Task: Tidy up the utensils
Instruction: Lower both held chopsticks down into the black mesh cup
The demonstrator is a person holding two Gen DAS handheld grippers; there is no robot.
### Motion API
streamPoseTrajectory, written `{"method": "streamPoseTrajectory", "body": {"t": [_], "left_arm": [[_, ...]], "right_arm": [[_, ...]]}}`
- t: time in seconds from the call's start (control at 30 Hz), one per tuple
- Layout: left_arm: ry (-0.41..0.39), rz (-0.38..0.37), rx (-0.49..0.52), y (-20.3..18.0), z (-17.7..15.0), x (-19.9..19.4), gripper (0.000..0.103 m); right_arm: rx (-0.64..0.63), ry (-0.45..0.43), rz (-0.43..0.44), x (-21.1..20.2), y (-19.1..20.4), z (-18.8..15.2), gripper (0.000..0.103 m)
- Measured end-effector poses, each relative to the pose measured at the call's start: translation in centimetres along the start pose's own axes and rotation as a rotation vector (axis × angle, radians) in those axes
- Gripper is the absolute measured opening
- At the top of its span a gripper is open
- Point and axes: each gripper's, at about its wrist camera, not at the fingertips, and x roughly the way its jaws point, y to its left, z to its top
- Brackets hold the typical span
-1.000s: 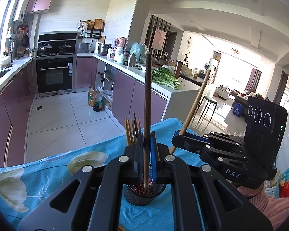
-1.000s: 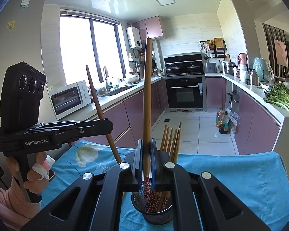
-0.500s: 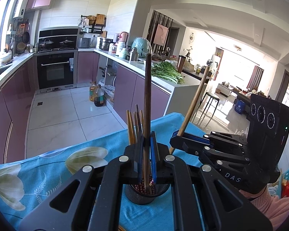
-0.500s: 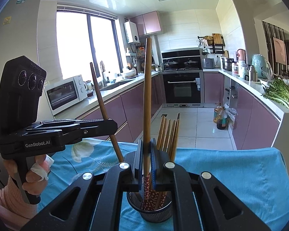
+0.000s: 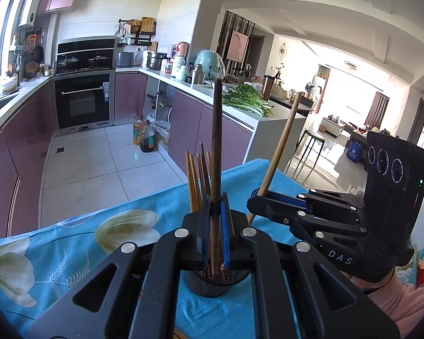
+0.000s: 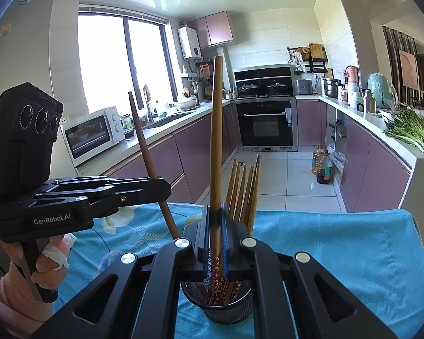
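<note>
Two grippers each clamp one chopstick upright over the mesh holder (image 6: pixel 216 305) on the blue cloth (image 6: pixel 339 254): left gripper (image 5: pixel 215 226) a dark chopstick (image 5: pixel 217 141), right gripper (image 6: pixel 215 228) a lighter chopstick (image 6: pixel 216 141). Several more stand inside; bare cloth surrounds the holder.

On the side of my right gripper (image 5: pixel 258 197), seen from my left wrist, the white letters "DAS" stand on the black body near the handle. On my left gripper (image 6: pixel 166 189), seen from my right wrist, "GenRobot.AI" is printed in white along the black side plate, and the same name seems to run, faint and embossed, along the top edge of its camera block (image 6: pixel 25 130), though I can barely make it out there. The stickers on the refrigerator (image 6: pixel 28 28) and the label on the oven door (image 6: pixel 288 114) are too small to read.
</note>
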Motion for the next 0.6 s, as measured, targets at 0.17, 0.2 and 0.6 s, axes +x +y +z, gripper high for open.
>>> {"method": "streamPoseTrajectory", "body": {"t": [0.17, 0.2, 0.6], "left_arm": [[0.006, 0.014, 0.007, 0.0, -0.1, 0.3, 0.008], [0.009, 0.015, 0.007, 0.0, -0.2, 0.4, 0.008], [0.043, 0.033, 0.022, 0.4, -0.6, 1.3, 0.007]], "right_arm": [[0.005, 0.010, -0.002, 0.4, -0.2, -0.2, 0.006], [0.005, 0.012, -0.002, 0.5, -0.3, -0.2, 0.006], [0.018, 0.045, -0.003, 1.6, -1.0, -1.0, 0.006]]}}
